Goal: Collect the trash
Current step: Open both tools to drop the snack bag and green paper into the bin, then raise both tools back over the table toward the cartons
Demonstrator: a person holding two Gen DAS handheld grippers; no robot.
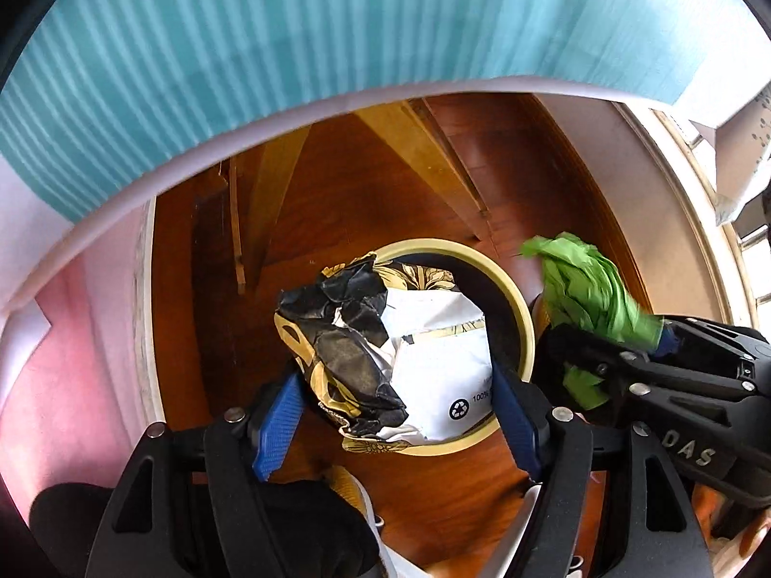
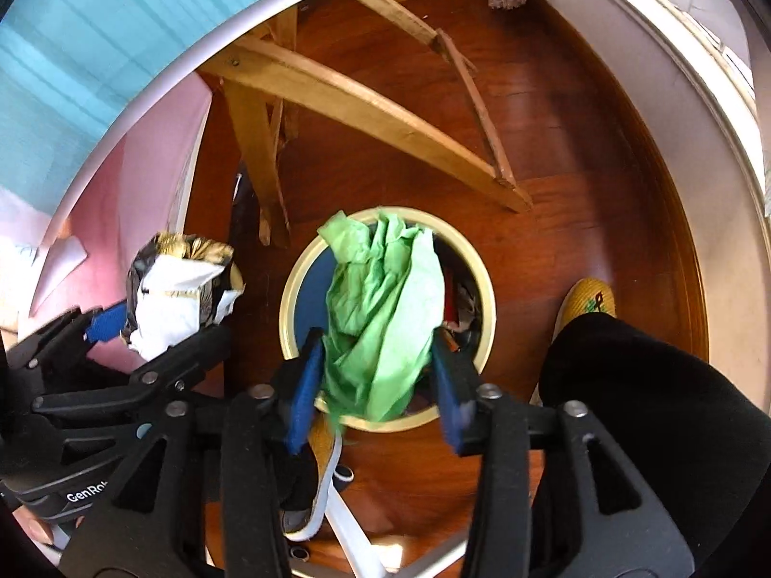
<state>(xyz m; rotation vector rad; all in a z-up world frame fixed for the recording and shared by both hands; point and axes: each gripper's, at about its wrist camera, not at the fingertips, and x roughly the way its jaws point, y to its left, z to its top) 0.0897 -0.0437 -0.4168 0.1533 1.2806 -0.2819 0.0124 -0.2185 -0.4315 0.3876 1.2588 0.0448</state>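
Left hand-held gripper (image 1: 395,397): pinching crumpled black-gold-white paper bag (image 1: 385,351) | right hand-held gripper (image 2: 376,385): spread around crumpled green paper (image 2: 385,308) | both above round cream-rimmed bin (image 2: 294,284) on floor.

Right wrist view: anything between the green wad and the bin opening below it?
Nothing. In the right wrist view the green wad hangs between the right gripper pads, directly over the bin mouth, with no lid.

Crumpled black, gold and white wrapper (image 1: 385,351) and crumpled green paper (image 2: 383,318), each above the round, cream-rimmed bin (image 2: 486,284) standing on the wooden floor, other scraps inside.
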